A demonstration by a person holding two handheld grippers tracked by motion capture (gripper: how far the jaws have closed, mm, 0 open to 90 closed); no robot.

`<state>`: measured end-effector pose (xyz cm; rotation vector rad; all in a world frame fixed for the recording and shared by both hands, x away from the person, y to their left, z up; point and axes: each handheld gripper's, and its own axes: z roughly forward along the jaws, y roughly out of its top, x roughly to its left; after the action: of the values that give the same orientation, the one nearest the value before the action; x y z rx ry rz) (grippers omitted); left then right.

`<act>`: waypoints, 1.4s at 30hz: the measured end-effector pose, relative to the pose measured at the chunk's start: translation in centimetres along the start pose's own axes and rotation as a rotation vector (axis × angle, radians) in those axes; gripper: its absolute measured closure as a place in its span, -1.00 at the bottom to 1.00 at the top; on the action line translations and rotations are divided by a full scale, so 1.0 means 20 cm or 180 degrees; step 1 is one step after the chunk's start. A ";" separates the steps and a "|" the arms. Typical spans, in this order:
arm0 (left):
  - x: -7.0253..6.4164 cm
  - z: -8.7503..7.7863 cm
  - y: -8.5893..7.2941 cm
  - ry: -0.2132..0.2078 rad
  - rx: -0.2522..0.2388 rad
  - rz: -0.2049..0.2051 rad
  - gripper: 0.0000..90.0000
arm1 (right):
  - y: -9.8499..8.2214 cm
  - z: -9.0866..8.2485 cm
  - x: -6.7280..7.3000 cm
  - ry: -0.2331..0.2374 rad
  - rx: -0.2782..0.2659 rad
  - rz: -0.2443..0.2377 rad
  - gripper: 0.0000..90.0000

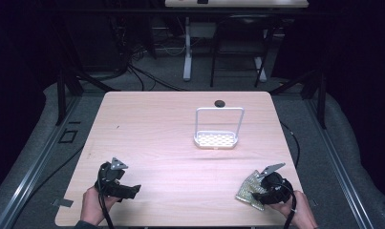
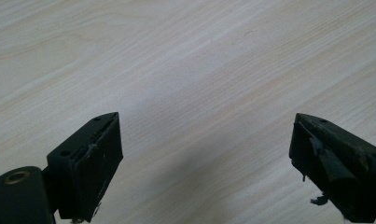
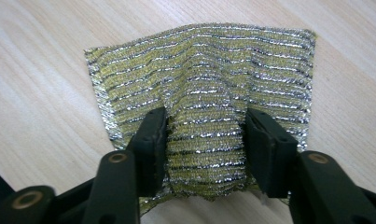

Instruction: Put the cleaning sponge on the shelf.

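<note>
Between the right gripper's (image 3: 205, 140) two black jaws sits a raised fold of a gold-and-silver striped scouring cloth (image 3: 204, 88); the jaws are part-closed and press the fold from both sides, so the cloth bunches into a ridge between them while the rest of it spreads flat on the wood toward 12 o'clock in the right gripper view. In the high view this cloth (image 1: 247, 190) lies near the table's front right corner, at about 5 o'clock from the table's middle, with the right gripper (image 1: 262, 191) over its near-right edge and a hand (image 1: 302, 215) behind it.

The left gripper (image 2: 204, 154) has its jaws spread wide with bare wood grain between them and nothing held. In the high view it (image 1: 119, 183) rests low over the table at about 7 o'clock, gripped by the other hand (image 1: 92, 205), well apart from the cloth.

Farther out, at about 1 o'clock from the table's middle, a small white rack (image 1: 216, 138) with a perforated base and a tall wire hoop stands upright, well apart from both grippers. Just beyond it, near the far edge, lies a small dark round disc (image 1: 219, 103). The light wooden table (image 1: 156, 129) has open surface between the cloth and the rack. Past the far edge are cables and the legs of another table (image 1: 187, 52) on a grey floor.
</note>
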<state>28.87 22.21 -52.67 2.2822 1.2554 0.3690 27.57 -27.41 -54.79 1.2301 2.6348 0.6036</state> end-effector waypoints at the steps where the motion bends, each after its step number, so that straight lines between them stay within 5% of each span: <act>1: 0.00 0.00 0.00 -0.0004 -0.0006 0.0000 -0.78 | 0.00 0.00 0.00 -0.0022 -0.0013 -0.0017 0.24; 42: 0.00 0.00 0.00 -0.0008 -0.0035 0.0019 -0.78 | 0.08 -0.15 0.06 -0.0297 -0.0528 -0.0055 0.27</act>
<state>28.95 22.28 -52.67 2.2768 1.2427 0.3743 27.02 -26.39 -51.43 1.1569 2.4615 0.7269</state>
